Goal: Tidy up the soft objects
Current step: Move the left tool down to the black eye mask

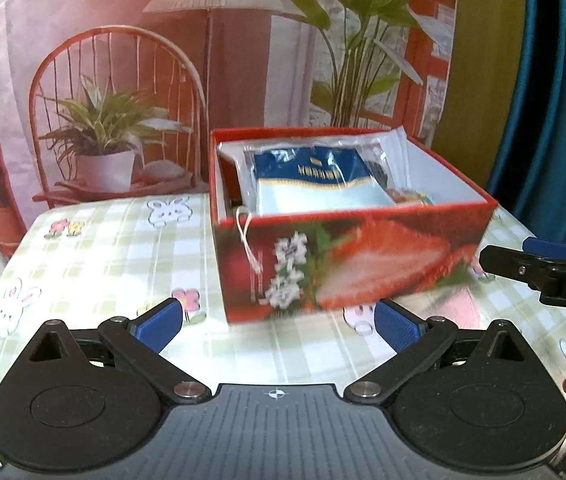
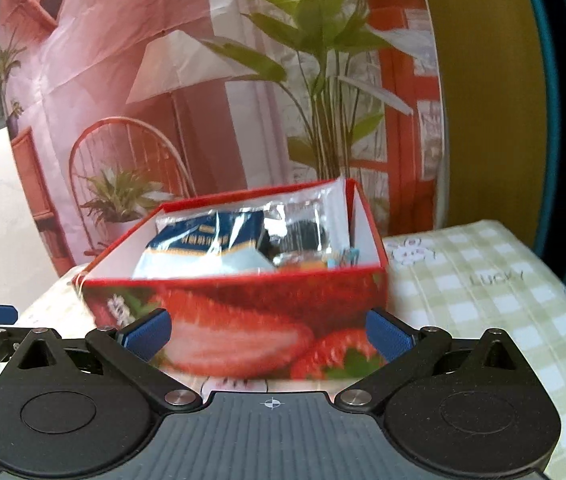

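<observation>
Checked green-and-white cloth with bunnies covers the surface (image 1: 123, 256) beneath me. My left tongs (image 1: 279, 326) stand wide and hold nothing, just short of the red strawberry box (image 1: 347, 264). My right tongs (image 2: 269, 336) are wide too — their blue pads flank the box's near wall, though I cannot tell if they touch it. Inside the box lies a blue-and-white packet (image 1: 315, 184) in clear plastic — darker wrapped items sit beside it. Behind hangs a printed backdrop (image 1: 123, 80).
</observation>
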